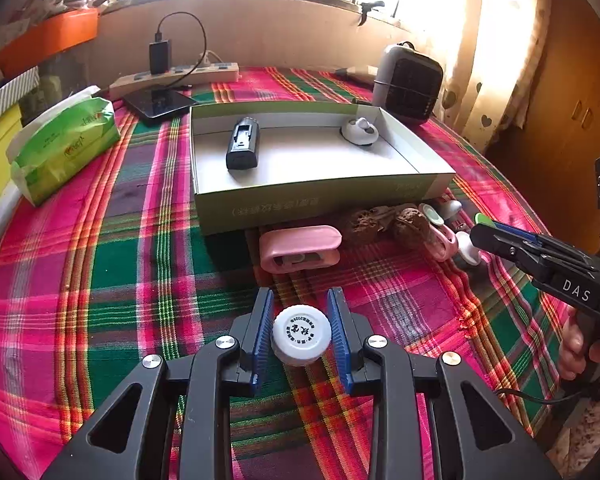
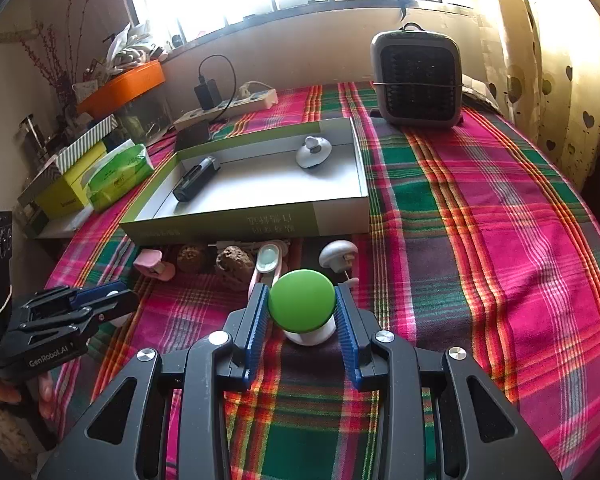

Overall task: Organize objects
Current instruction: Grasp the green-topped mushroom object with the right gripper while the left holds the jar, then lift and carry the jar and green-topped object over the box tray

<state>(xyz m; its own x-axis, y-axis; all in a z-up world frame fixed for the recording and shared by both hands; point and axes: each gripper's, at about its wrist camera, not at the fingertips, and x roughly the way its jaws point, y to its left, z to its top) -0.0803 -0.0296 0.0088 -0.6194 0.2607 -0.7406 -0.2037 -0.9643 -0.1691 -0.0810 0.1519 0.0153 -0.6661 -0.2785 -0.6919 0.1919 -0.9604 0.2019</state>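
My left gripper (image 1: 300, 332) is shut on a small white bottle with a printed round cap (image 1: 300, 330), held low over the plaid cloth. My right gripper (image 2: 302, 312) is shut on a green-capped white mushroom-shaped piece (image 2: 302, 304). An open white-lined box (image 1: 320, 202) lies ahead and holds a black battery-like block (image 1: 242, 144) and a grey mushroom-shaped piece (image 1: 360, 130). In front of the box lie a pink clip (image 1: 300, 248), two walnuts (image 1: 410, 226), a pink tool with a pale green pad (image 2: 266, 262) and a white mushroom-shaped piece (image 2: 338, 254).
A small grey heater (image 2: 418, 80) stands at the back right. A power strip (image 1: 176, 76) with a charger, a dark phone (image 1: 160, 102) and a green tissue pack (image 1: 68, 140) lie at the back left. A curtain hangs on the right.
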